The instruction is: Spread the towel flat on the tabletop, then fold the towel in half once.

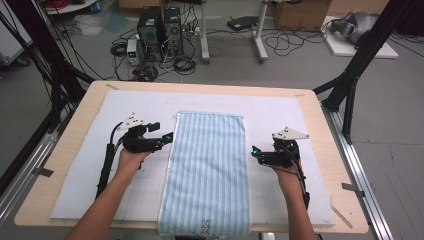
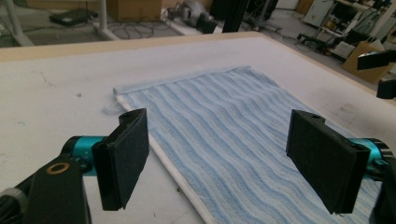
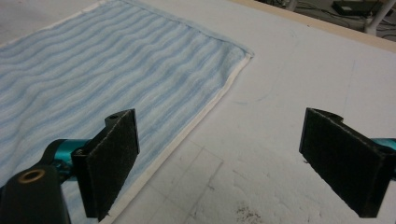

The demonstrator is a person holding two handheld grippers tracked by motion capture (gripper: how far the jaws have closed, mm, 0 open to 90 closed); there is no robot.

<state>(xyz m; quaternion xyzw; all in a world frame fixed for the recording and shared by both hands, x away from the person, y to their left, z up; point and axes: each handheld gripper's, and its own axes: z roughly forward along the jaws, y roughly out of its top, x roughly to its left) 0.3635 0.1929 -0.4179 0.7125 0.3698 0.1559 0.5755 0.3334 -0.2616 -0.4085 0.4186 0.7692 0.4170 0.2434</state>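
High view: blue striped towel (image 1: 207, 170) lies flat mid-worktop (image 1: 65, 145) on a white mat (image 1: 90, 175), small rabbit mark at its near hem, no readable text; left claw (image 1: 169, 136) and right claw (image 1: 255, 151) flank it, both wide open, empty.

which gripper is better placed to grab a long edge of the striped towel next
Left, by a little. The left gripper is open with its tips right at the towel's left edge. The right gripper is open too but sits a bit off the right edge, over the white mat.
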